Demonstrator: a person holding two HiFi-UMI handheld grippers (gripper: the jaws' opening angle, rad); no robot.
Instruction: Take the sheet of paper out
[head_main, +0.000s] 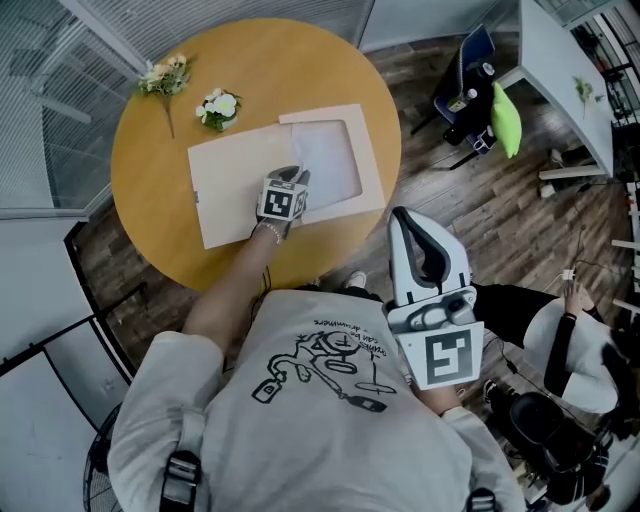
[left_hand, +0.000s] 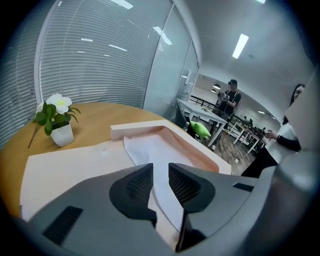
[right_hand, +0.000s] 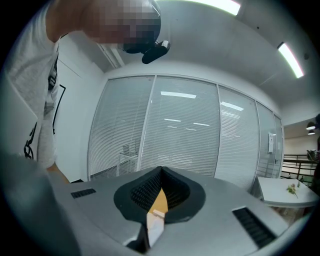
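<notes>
Head camera: steeply down over table (head_main: 150, 190). Left camera: close behind its fingers (left_hand: 132, 187), same table beyond. Right: level, facing blinds (right_hand: 185, 135).

Grey T-shirt (head_main: 300, 420), black line drawing

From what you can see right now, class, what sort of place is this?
Probably an open-plan office: glass partitions with blinds, rows of desks under strip lights, and a round wooden table.
</notes>
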